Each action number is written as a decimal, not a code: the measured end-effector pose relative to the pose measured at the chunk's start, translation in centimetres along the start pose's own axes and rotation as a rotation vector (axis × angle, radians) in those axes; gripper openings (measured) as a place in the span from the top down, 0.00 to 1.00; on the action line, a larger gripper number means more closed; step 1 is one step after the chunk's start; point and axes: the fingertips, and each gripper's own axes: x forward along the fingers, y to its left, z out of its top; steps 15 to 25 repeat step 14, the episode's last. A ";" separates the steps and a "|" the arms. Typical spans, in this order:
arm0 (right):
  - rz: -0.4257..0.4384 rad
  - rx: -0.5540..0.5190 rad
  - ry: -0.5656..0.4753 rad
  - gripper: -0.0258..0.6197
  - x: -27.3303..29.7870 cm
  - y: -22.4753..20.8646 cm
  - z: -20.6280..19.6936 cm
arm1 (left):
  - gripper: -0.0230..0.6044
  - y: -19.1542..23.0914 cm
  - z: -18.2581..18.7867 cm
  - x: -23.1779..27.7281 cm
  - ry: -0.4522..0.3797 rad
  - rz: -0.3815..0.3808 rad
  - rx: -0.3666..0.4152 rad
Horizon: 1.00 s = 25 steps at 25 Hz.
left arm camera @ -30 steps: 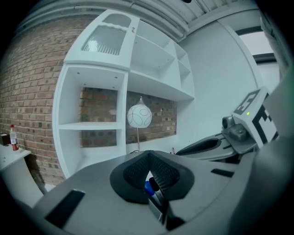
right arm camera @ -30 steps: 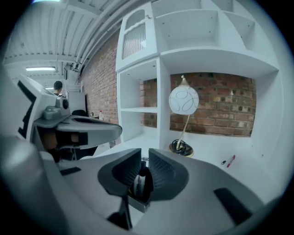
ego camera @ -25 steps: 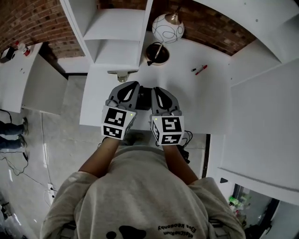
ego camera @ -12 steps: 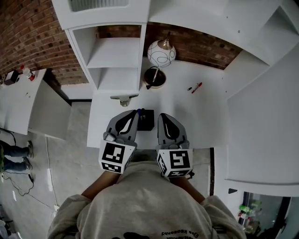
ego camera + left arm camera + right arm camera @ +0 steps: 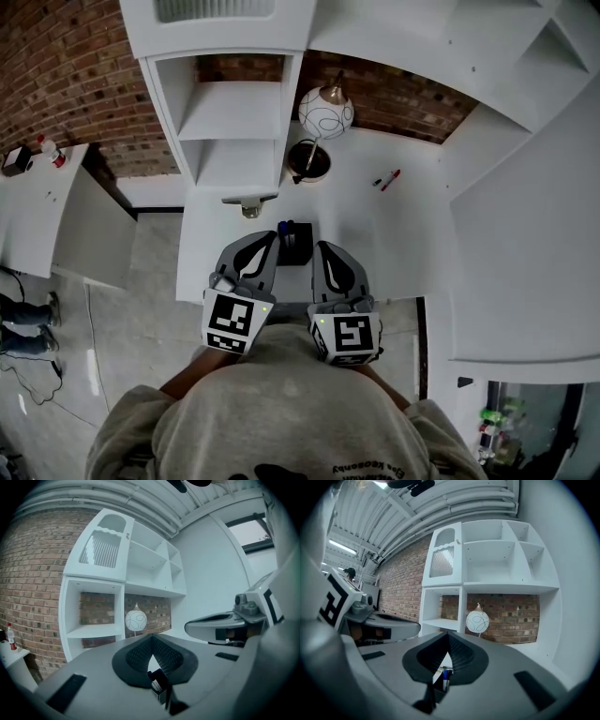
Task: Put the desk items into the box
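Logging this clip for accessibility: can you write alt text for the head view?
Seen from above, a person holds the left gripper and right gripper side by side at the front edge of a white desk, their tips flanking a dark box. Farther back stand a round lamp and a dark bowl, with two pens lying to the right.

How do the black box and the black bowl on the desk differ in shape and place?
The black box is square-cornered; the black bowl is round. The box stands nearer the desk's front edge; the bowl sits at the back beside the lamp. Both are dark and stand on the white desk.
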 end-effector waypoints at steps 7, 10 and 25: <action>-0.040 -0.004 0.008 0.93 -0.3 0.5 -0.4 | 0.96 0.5 -0.3 -0.2 -0.007 -0.040 0.007; -0.052 -0.004 0.004 0.93 -0.3 0.4 -0.1 | 0.96 0.6 -0.3 -0.2 -0.012 -0.051 0.017; -0.054 -0.007 0.000 0.93 0.0 0.9 0.2 | 0.96 0.5 -0.5 -0.1 -0.009 -0.072 0.037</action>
